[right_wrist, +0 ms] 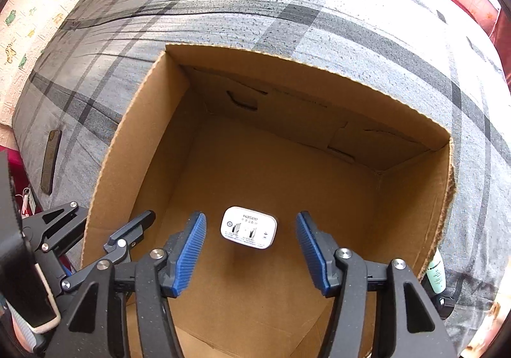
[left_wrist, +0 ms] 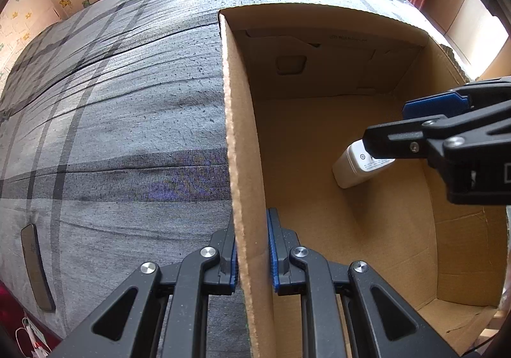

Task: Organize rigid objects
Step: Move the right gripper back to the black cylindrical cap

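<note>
An open brown cardboard box (right_wrist: 319, 166) stands on a grey plaid bedcover (left_wrist: 111, 102); the left claw (left_wrist: 252, 259) is clamped on the box's near side wall, steadying it. Directly ahead of the right claw (right_wrist: 250, 249), between its spread and empty blue pads, a white rectangular power adapter (right_wrist: 248, 228) lies on the box floor, apparently just deposited. Still outside the box are a flat dark phone-like slab (right_wrist: 51, 161) far left of that claw and a pale green bottle (right_wrist: 436, 275) just to its right, so most of the sorting seems to remain.

A bed (right_wrist: 351, 22) with grey checked cover carries an open cardboard box (right_wrist: 105, 185). A dark flat phone (right_wrist: 50, 161) lies near its left edge. A pale green bottle (right_wrist: 437, 273) lies just beside the box.
</note>
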